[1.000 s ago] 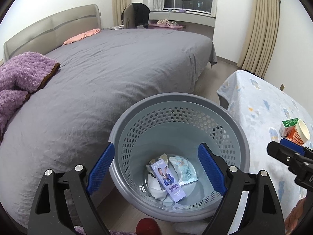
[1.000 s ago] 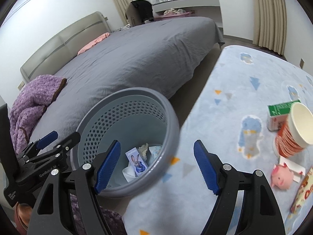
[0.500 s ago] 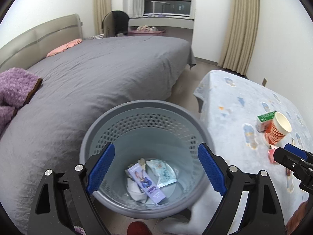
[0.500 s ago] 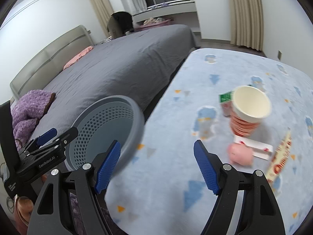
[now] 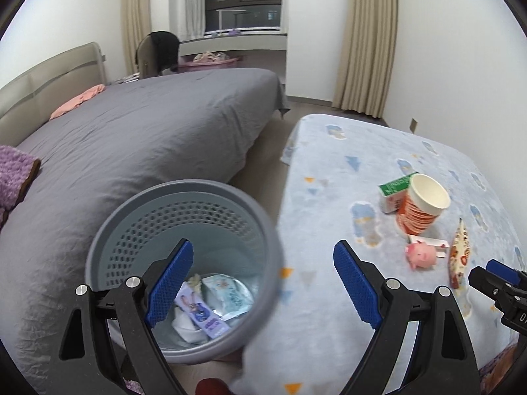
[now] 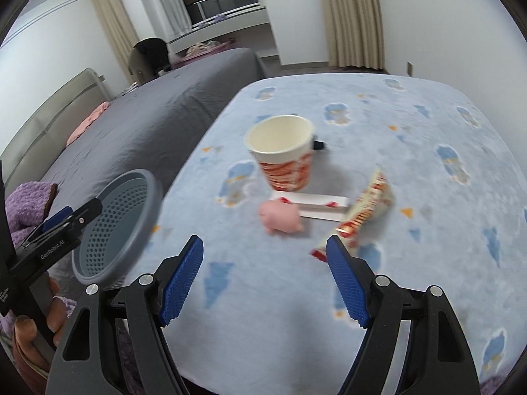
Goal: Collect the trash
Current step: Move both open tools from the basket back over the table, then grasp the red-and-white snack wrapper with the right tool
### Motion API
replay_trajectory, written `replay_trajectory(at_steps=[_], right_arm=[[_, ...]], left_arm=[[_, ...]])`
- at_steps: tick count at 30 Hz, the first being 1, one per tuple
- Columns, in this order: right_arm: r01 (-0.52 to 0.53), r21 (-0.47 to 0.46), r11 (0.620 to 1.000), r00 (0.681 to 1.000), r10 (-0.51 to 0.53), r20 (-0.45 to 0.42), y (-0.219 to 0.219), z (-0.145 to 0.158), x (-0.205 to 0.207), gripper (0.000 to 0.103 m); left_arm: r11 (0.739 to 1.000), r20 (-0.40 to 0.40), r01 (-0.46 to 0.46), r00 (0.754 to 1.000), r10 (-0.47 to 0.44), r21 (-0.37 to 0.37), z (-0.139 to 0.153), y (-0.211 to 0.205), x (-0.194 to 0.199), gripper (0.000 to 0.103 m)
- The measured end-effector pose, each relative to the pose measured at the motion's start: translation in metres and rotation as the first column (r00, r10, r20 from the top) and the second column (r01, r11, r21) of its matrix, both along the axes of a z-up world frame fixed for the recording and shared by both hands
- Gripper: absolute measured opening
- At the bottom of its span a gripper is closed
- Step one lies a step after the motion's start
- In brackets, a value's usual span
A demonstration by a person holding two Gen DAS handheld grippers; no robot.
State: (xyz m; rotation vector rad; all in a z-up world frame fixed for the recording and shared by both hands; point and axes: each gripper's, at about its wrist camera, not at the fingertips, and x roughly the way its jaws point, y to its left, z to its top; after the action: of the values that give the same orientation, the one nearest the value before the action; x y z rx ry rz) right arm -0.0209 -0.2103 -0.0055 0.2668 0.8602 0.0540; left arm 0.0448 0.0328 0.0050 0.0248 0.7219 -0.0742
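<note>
Over the last second both views have swung from the grey perforated basket [image 5: 184, 263] toward the table [image 6: 362, 115] with its blue patterned cloth. In the right wrist view the basket has slid from the centre to the left edge of the frame, and the litter now fills the middle. The right tool [image 6: 263, 276] is wide apart and empty, aimed at the table. Ahead of it lie a paper cup [image 6: 283, 151] standing upright, a pink pig toy [image 6: 280, 217] resting against a flat white-and-red packet [image 6: 316, 205], and a red-and-cream snack wrapper [image 6: 362, 214] just right of them. A green-topped carton [image 5: 393, 191] stands beside the cup in the left wrist view. The left tool [image 5: 263, 283] is also wide and empty, low in its frame over the basket's rim and the table edge. The basket already holds a purple wrapper [image 5: 201, 312] and other packets, so I judge one drop finished and the next pickup starting, probably the wrapper or the pig.
</note>
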Motion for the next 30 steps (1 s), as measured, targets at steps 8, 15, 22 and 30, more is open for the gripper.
replay_trajectory(at_steps=[8,15,22,30], right_arm=[[0.109,0.005,0.994,0.993,-0.109,-0.032,-0.047,-0.013,-0.015,0.074],[0.136,-0.005,0.991,0.988,-0.136,-0.071,-0.053,-0.029,-0.003,0.074],[0.168,-0.028,0.985,0.981,-0.17,-0.094,-0.045,-0.038,0.022,0.074],[0.232,-0.089,0.969,0.961,-0.242,-0.137,-0.043,-0.055,0.047,0.074]], left_arm=[[0.998,-0.016,0.069,0.997,-0.069,-0.004,-0.006,-0.036,0.005,0.087],[0.996,-0.039,0.092,0.995,-0.092,0.011,-0.016,-0.056,0.01,0.087],[0.995,-0.046,0.099,0.994,-0.097,0.028,-0.022,-0.065,0.015,0.087],[0.993,-0.053,0.106,0.993,-0.104,0.046,-0.027,-0.07,0.015,0.087]])
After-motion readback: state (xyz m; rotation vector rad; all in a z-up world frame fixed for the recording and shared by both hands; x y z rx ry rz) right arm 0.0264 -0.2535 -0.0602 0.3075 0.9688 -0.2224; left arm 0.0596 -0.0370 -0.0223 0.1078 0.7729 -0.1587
